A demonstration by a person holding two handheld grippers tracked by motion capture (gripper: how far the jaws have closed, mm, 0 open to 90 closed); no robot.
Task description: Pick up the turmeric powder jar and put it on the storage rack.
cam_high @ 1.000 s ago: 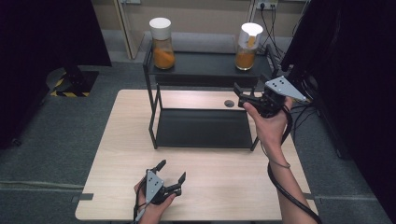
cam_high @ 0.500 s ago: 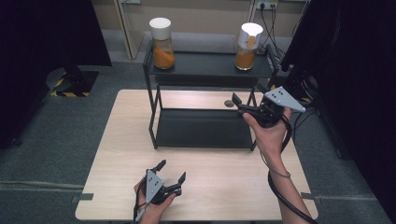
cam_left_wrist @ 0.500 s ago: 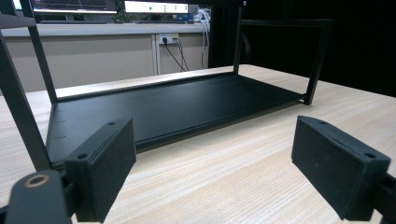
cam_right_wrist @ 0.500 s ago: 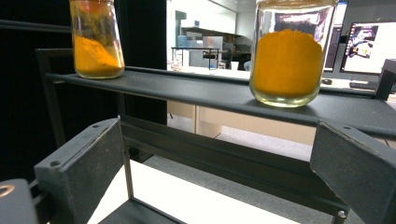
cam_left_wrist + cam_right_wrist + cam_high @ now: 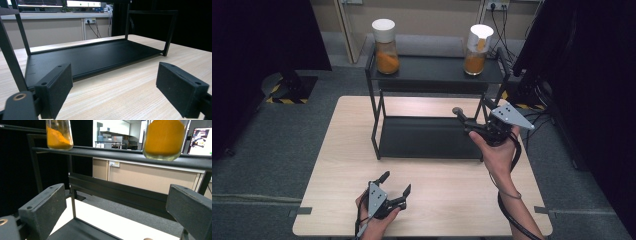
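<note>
A black two-tier rack (image 5: 377,120) stands at the back of the wooden table (image 5: 437,200). On its top shelf (image 5: 112,155) stand two jars of orange powder, a left jar (image 5: 385,46) with a white lid and a right jar (image 5: 476,49). My right gripper (image 5: 475,115) is open at the rack's right end, below top-shelf height and above the lower shelf (image 5: 75,230). From there both jars look high up, the right jar (image 5: 163,138) nearer than the left jar (image 5: 59,133). My left gripper (image 5: 394,185) rests open near the table's front edge and faces the lower shelf (image 5: 92,57).
A small dark round thing (image 5: 457,111) lies on the table behind the rack's lower shelf. Cables and a wall socket (image 5: 494,7) are behind the rack. Dark curtains hang at both sides. Bare tabletop (image 5: 125,95) stretches between the left gripper and the rack.
My right gripper has come down and toward the near side, from beside the top shelf to the rack's right end. The left gripper has stayed in place.
</note>
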